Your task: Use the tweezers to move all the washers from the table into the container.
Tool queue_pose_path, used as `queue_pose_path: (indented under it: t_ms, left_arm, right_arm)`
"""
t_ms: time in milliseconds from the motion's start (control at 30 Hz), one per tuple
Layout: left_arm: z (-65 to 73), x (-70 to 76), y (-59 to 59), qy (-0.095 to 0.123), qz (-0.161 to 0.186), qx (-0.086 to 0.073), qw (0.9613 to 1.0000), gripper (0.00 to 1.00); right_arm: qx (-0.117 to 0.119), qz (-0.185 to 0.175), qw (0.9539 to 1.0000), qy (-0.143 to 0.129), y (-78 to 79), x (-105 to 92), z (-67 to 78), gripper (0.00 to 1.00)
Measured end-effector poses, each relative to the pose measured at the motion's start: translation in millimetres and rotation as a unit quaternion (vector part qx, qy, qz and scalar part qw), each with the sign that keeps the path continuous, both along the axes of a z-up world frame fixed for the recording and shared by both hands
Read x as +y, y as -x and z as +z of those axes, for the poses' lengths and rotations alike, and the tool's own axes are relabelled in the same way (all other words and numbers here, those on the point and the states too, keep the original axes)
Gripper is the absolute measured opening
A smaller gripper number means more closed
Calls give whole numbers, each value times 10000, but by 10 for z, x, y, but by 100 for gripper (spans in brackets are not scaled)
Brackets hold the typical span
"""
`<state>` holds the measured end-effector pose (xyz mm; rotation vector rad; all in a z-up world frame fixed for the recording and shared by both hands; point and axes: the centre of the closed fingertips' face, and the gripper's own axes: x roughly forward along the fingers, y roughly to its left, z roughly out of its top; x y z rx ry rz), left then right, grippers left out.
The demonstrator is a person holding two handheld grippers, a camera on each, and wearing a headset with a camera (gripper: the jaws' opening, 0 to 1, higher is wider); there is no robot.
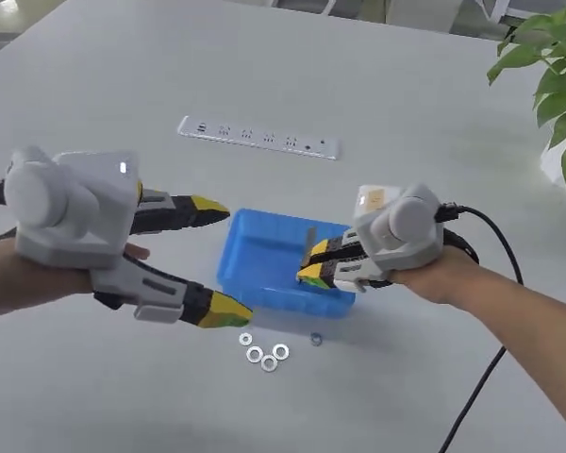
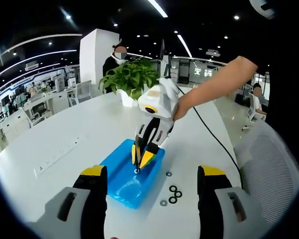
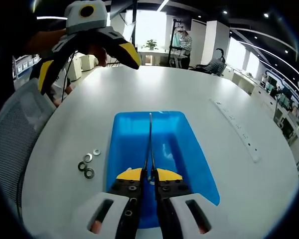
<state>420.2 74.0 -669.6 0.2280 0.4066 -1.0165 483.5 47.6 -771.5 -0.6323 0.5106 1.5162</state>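
The blue container sits mid-table. My right gripper is shut on thin metal tweezers, whose tips point down into the container; whether they hold a washer I cannot tell. Several washers lie on the table just in front of the container, and also appear in the right gripper view as washers left of it. My left gripper hovers open at the container's left side, nothing between its jaws. From the left gripper, I see the right gripper above the container and washers.
A white power strip lies beyond the container. A potted plant stands at the far right edge. The right gripper's black cable trails toward me. A mesh chair stands beside the table.
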Motion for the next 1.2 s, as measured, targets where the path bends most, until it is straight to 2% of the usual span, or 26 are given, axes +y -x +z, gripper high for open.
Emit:
queue_pose_path:
  t_ms: [100, 367, 467, 633, 867, 967, 1033, 1200]
  left_arm:
    - [-31, -62, -82, -140, -161, -49, 9998, 67]
    - [-73, -220, -252, -245, -428, -146, 9987, 48]
    - [-111, -294, -283, -317, -643, -200, 9972, 45]
    - [-180, -359, -343, -419, -814, -173, 9957, 41]
    - [-218, -423, -446, -469, -992, -157, 9938, 30]
    - [-226, -431, -506, -576, -1100, -255, 9919, 26]
    - [-232, -438, -547, -627, -1131, -263, 9913, 24]
    - [-238, -491, -541, -610, -1328, -210, 9890, 14]
  right_arm:
    - [16, -2, 10000, -36, -12, 5, 4, 9]
    - [-7, 39, 10000, -8, -1, 8, 4, 9]
    - [-9, 35, 10000, -4, 2, 8, 9, 9]
    - [-22, 71, 10000, 7, -3, 13, 3, 9]
    - [-53, 122, 9999, 24, 3, 21, 3, 9]
    - [-63, 146, 9999, 32, 11, 24, 4, 9]
    - [-75, 159, 9998, 30, 8, 24, 1, 9]
    - [-78, 173, 9998, 20, 17, 22, 3, 9]
